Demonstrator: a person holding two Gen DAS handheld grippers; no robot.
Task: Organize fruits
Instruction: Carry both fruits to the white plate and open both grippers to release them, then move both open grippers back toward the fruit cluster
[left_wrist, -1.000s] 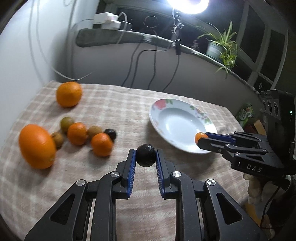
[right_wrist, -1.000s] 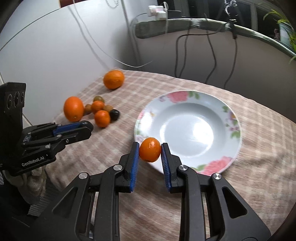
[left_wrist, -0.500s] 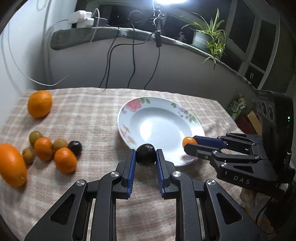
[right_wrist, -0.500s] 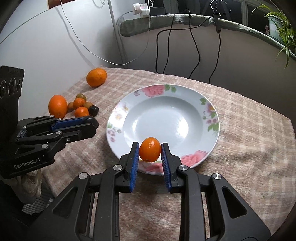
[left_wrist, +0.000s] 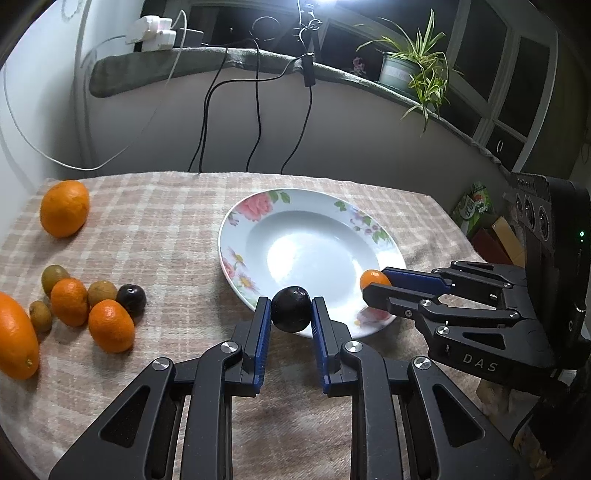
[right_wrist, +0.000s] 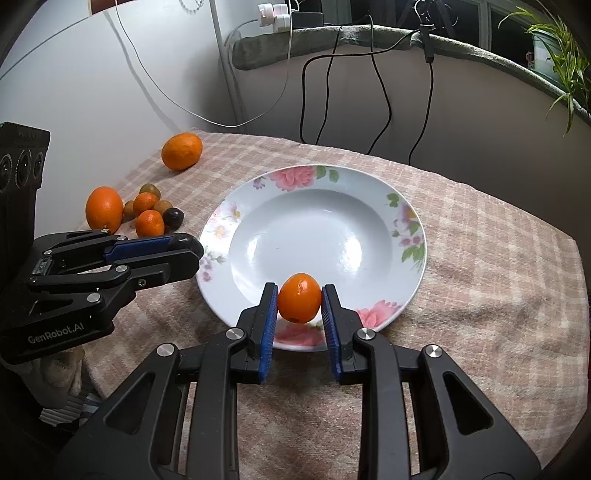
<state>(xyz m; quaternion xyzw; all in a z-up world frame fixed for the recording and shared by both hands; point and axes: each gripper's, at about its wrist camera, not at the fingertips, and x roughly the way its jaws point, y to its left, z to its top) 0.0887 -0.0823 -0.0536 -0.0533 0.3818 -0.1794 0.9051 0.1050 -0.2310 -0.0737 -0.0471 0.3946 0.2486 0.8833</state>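
Fruits are pinched in both tools: dark plum (left_wrist: 290, 309) by left tool (left_wrist: 289, 325), small orange (right_wrist: 299, 297) by right tool (right_wrist: 300, 314), both held over near rim of plate (right_wrist: 402, 206). Step judged as drop-off; next, pads need spreading w/ fruit low inside so nothing rolls out.

The left gripper (left_wrist: 290, 314) clamps a dark plum (left_wrist: 290, 309) between its blue pads, over the near rim of a floral plate (left_wrist: 255, 206) on a checked tablecloth (left_wrist: 166, 221). At right, the right gripper (left_wrist: 375, 286) pinches a small orange fruit (left_wrist: 372, 278) above the plate's right rim. To the left lies a cluster: two mandarins (left_wrist: 110, 325), three greenish-brown fruits (left_wrist: 101, 292), a second dark plum (left_wrist: 132, 298) and a large orange (left_wrist: 14, 336). Another orange (left_wrist: 64, 208) sits apart, farther back. A potted plant (left_wrist: 410, 70) stands on the ledge behind.
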